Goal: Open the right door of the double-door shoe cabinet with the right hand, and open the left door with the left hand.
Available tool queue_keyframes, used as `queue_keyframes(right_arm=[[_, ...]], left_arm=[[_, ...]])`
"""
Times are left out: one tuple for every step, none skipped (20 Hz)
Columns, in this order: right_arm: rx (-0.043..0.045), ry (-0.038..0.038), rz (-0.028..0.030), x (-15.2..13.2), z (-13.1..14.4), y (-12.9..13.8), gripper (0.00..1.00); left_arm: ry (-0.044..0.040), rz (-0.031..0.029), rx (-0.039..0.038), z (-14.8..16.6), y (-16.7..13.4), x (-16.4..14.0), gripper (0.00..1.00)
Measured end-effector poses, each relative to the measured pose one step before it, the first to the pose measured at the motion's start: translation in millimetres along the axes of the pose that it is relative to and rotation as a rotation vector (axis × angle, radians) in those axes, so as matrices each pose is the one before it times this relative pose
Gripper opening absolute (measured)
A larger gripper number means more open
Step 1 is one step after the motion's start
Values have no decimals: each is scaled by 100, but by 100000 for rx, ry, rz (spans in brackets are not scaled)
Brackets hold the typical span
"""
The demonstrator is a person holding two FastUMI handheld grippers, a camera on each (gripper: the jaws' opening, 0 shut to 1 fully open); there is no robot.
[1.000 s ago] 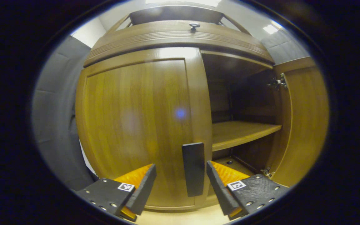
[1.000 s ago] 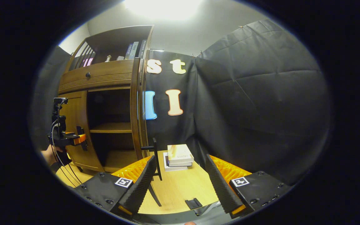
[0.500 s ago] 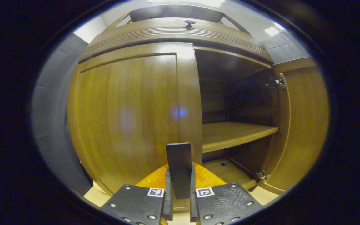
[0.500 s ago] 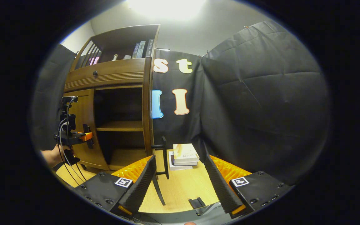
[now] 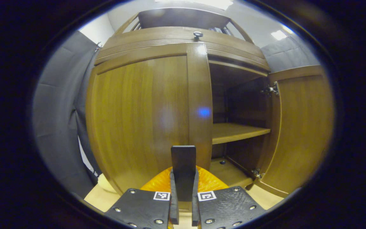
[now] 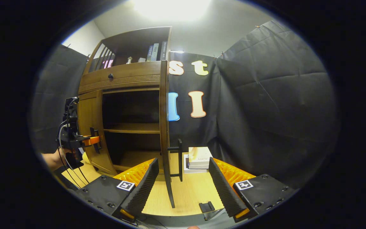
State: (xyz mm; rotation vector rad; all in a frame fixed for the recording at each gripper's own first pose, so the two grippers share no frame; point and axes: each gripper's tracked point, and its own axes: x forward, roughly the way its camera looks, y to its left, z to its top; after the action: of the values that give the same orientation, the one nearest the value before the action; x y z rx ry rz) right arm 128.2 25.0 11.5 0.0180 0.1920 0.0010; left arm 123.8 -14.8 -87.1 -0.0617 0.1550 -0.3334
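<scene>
The wooden shoe cabinet's left door [image 5: 141, 114] fills the left gripper view, close in front. My left gripper [image 5: 183, 178] is shut on its black bar handle [image 5: 183, 159]. The right door [image 5: 300, 127] stands swung wide open, baring a dark inside with one shelf [image 5: 237, 132]. In the right gripper view that open door [image 6: 164, 127] is edge-on, its black handle [image 6: 179, 156] just beyond my right gripper [image 6: 183, 165], which is open and holds nothing. The left gripper [image 6: 89, 141] shows there too, at the left door [image 6: 89, 124], held by a hand [image 6: 54, 159].
A stack of books [image 6: 199, 156] lies on the light wooden floor right of the cabinet. A small black piece [image 6: 206, 206] lies near my right gripper. Above the doors is a drawer with a knob [image 5: 198, 34], and books [image 6: 156, 52] stand on the top shelf.
My left gripper closed its fingers on the left door's handle and keeps hold. The right gripper stayed open, and the cabinet slid rightward in its view.
</scene>
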Motion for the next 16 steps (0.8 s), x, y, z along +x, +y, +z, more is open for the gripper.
queue_keyframes(right_arm=[[266,70,2048,150,-67,186,94],[148,-197,2173,98,83,274,99],[-146,-260,2172,-62,-4,275,99],[-379,39,2312,15,30,301,99],[-599,175,2354,-7,-127,357,99],[-531,136,2117,3,-42,312,95],[-299,-24,2431,6,-95,400,95],[-11,146,2376,66,-45,444,95],[-3,189,2399,120,-180,498,94],[-191,41,1799,156,-83,460,95],[-150,373,1296,154,-198,422,95],[170,365,1139,231,-81,513,95],[311,-159,1138,124,-17,694,97],[172,-145,1043,108,106,709,99],[-366,23,778,255,58,790,97],[-783,-163,-85,143,119,560,94]], left_arm=[[-562,615,424,50,274,-412,14],[-280,610,-202,-20,264,-333,14],[-290,588,-315,89,198,-343,14],[-282,759,-457,6,211,-438,14],[-418,849,-172,143,111,-286,14],[-616,864,244,-82,312,-383,14],[-503,854,613,-16,256,-406,14],[-292,740,409,-96,494,-359,16],[-152,559,-383,87,486,-289,18],[-268,378,-624,2,301,-522,19],[-131,250,-371,52,211,-298,16],[-110,127,-361,-190,183,-184,18],[-27,52,-382,2,332,-271,18],[59,-71,-352,139,230,-191,18],[-22,-306,-5,-60,200,-264,18],[-29,-616,160,-4,199,-171,16]])
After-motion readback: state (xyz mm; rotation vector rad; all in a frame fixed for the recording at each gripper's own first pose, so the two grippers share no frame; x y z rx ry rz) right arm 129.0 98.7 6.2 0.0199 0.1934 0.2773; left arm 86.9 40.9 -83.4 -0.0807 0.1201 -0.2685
